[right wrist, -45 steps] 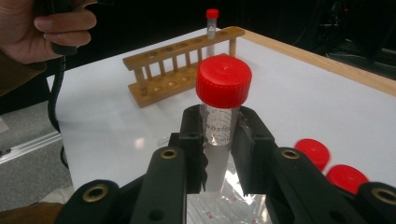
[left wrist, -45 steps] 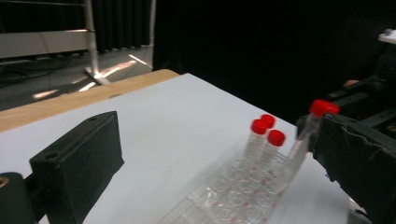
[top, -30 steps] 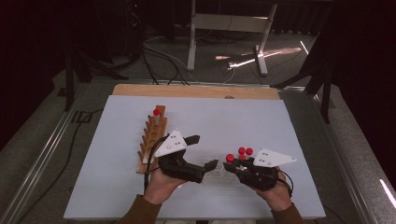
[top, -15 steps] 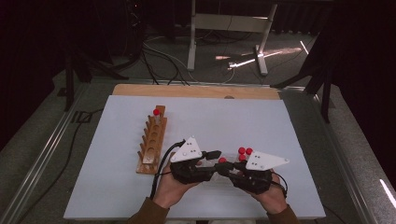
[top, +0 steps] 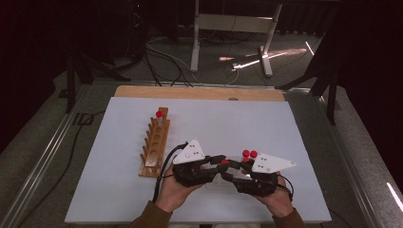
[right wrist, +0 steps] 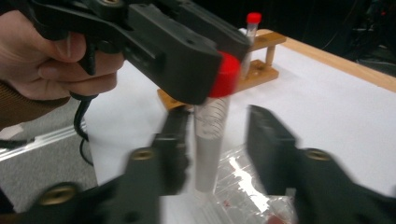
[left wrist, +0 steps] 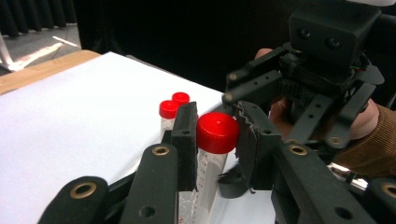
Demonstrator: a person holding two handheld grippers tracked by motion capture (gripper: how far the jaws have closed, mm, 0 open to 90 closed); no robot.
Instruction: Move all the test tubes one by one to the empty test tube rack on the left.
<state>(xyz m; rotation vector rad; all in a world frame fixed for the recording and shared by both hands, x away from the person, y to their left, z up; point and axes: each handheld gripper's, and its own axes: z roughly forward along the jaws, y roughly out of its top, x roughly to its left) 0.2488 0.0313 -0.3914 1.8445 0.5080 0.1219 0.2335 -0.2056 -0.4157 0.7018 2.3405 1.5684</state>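
Note:
A clear tube with a red cap (left wrist: 217, 132) stands upright between my two grippers near the table's front edge. My left gripper (left wrist: 217, 140) has just been closing and is shut on the tube at its cap (top: 224, 162). My right gripper (right wrist: 219, 135) has just been opening. The tube's body (right wrist: 210, 144) is between its jaws, and the pads stand clear of it. In the high view the left gripper (top: 219, 161) and right gripper (top: 228, 167) meet tip to tip. A wooden rack (top: 154, 142) on the left holds one red-capped tube (top: 159, 114).
Two more red-capped tubes (top: 249, 154) stand just behind the right gripper. A clear plastic bag (right wrist: 243, 182) lies on the white table sheet (top: 266, 123) under the grippers. A wooden strip (top: 199, 92) runs along the far edge.
My left gripper has moved right from beside the rack to meet the right gripper and has closed on the tube's cap. The right gripper's jaws have spread off the tube.

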